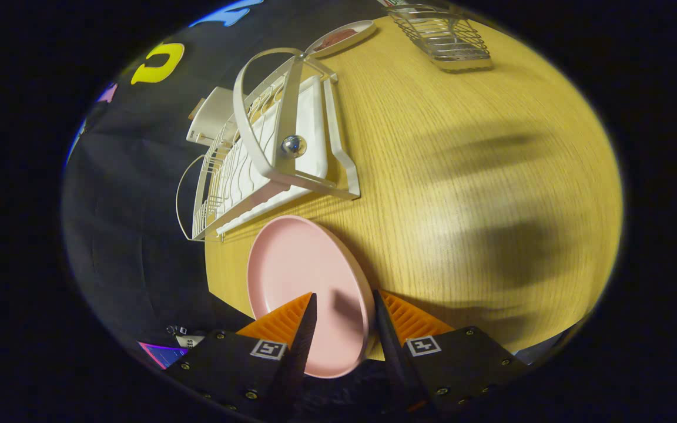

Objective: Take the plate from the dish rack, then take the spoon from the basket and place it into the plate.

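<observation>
The pink plate (297, 276) lies face up on the wooden table (462, 176), near its edge and just in front of the white dish rack (274, 158), whose slots hold nothing. My gripper (345, 292) hovers over the plate's near side. Its fingers are a little apart and straddle the rim, one finger above the plate's inside and the other at the rim's outer side. Neither finger visibly presses on the plate. The wire basket (444, 35) stands far beyond the fingers at the table's back, and I cannot make out a spoon in it.
A small oval dish (341, 38) with something reddish on it sits behind the rack. A white box (212, 117) lies beside the rack at the table's edge. Broad bare wood stretches between the plate and the basket, crossed by soft shadows.
</observation>
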